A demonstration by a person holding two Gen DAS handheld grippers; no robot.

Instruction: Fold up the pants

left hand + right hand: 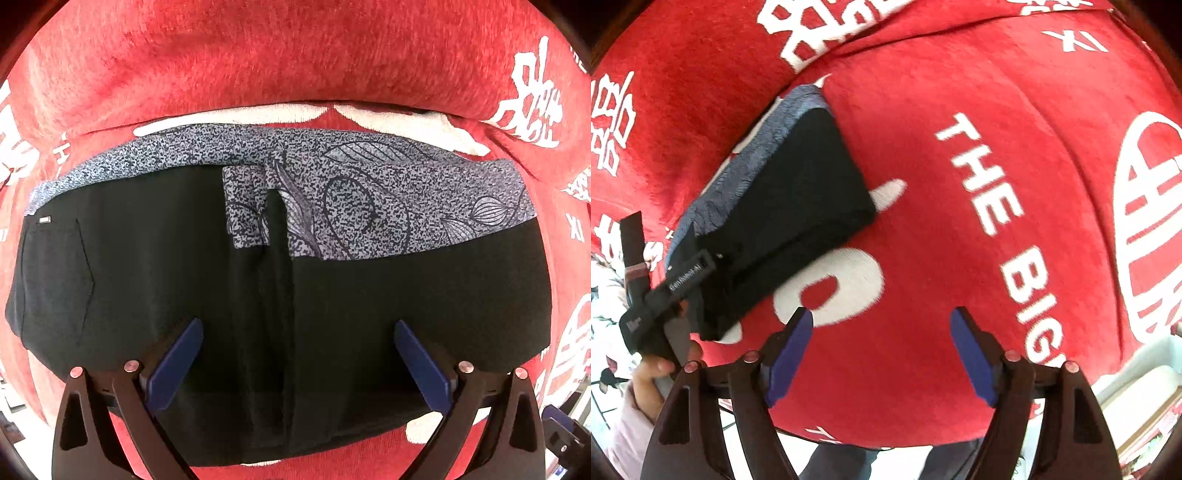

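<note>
The black pants (147,266) lie folded into a compact bundle on the red blanket (280,48), with a grey patterned lining (354,199) showing along the far edge. My left gripper (298,326) is open, its blue pads (173,365) hovering over the near part of the bundle and holding nothing. In the right wrist view the folded pants (798,188) lie at the left, and my right gripper (882,317) is open and empty above the blanket, to the right of the bundle. The left gripper's body (661,299) and the hand (653,373) holding it show at the left edge.
The red blanket (960,92) with white lettering covers the whole surface and has a raised fold (295,103) behind the pants. Its near edge (886,439) drops to a light floor. A pale box (1145,373) sits at the right.
</note>
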